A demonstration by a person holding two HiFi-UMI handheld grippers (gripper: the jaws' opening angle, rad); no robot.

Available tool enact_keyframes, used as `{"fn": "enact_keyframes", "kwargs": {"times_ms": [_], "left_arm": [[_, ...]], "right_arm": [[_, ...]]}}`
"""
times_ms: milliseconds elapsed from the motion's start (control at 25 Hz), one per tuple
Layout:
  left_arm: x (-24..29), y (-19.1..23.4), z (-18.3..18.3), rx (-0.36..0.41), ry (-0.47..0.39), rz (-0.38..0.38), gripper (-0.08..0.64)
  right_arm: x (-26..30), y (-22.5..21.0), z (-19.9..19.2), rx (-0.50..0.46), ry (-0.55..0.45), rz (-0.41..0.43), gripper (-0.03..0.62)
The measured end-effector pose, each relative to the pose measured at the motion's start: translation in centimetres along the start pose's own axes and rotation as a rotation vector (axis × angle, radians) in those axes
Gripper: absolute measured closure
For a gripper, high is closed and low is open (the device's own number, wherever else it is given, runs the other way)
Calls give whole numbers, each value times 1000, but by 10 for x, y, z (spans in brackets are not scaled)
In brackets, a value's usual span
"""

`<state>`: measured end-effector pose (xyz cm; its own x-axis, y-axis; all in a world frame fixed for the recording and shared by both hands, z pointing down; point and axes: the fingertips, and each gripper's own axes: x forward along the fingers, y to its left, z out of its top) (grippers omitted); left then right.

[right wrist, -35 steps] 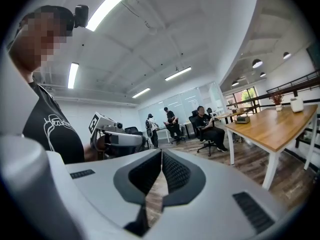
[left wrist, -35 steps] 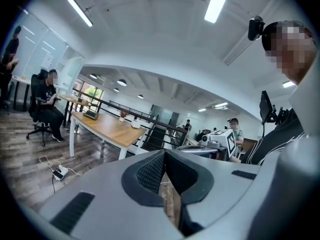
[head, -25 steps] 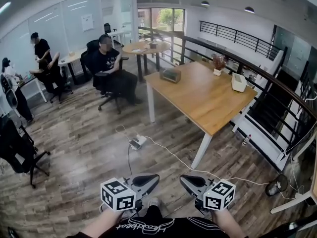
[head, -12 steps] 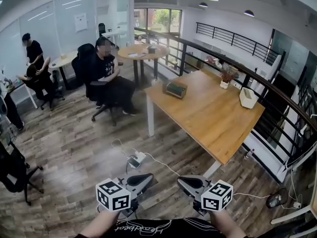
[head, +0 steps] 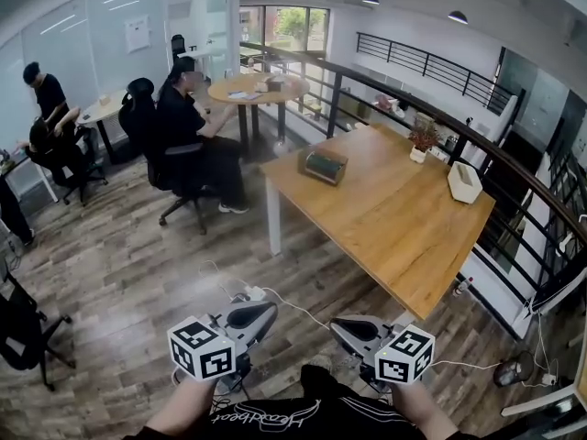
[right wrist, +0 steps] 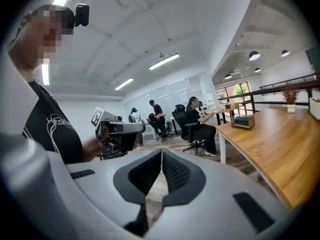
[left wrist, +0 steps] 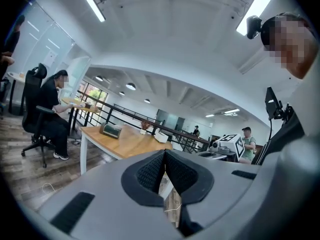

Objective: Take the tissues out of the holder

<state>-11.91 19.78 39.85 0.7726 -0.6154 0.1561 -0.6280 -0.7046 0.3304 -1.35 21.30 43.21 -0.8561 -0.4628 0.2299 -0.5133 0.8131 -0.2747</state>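
Head view, left tool (head: 260, 312), right tool (head: 343, 324), both closed, empty, one table (head: 385, 209), perhaps one holder (head: 323, 165)

head view: high, forward and steeply down over left gripper (head: 252, 317) and right gripper (head: 353, 330), wooden surface (head: 385, 200) beyond | left gripper view: low, tilted up along its jaws, toward surface, right gripper | right gripper view: low, toward left gripper, surface at right | shared: surface, all three

Distant box (head: 323, 165), contents indiscernible
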Motion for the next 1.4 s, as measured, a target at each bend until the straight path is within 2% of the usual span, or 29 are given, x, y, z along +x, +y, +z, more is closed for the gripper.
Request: {"fn": "enact_keyframes", "kwargs": {"times_ms": [200,440,720,920,1160,1400], "left_arm": [[46,36,2,-6,27,-6,548],[122,104,26,4,44,2,548],[233,219,88,-41,65,47,548],[317,277,126,-17,78,40,548],[355,326,149,-31,67,47,548],[364,357,154,-54,59,53,548]], "right_arm": [[28,-51,14,-8,-4,22,574],[75,-156,42,9,-10,36,574],[150,-293,110,25,15,80,574],[187,-391,155,22,2,67,574],[221,-442,196,-22,-18,73,574],[245,-466,200,-8,-22,65,574]]}}
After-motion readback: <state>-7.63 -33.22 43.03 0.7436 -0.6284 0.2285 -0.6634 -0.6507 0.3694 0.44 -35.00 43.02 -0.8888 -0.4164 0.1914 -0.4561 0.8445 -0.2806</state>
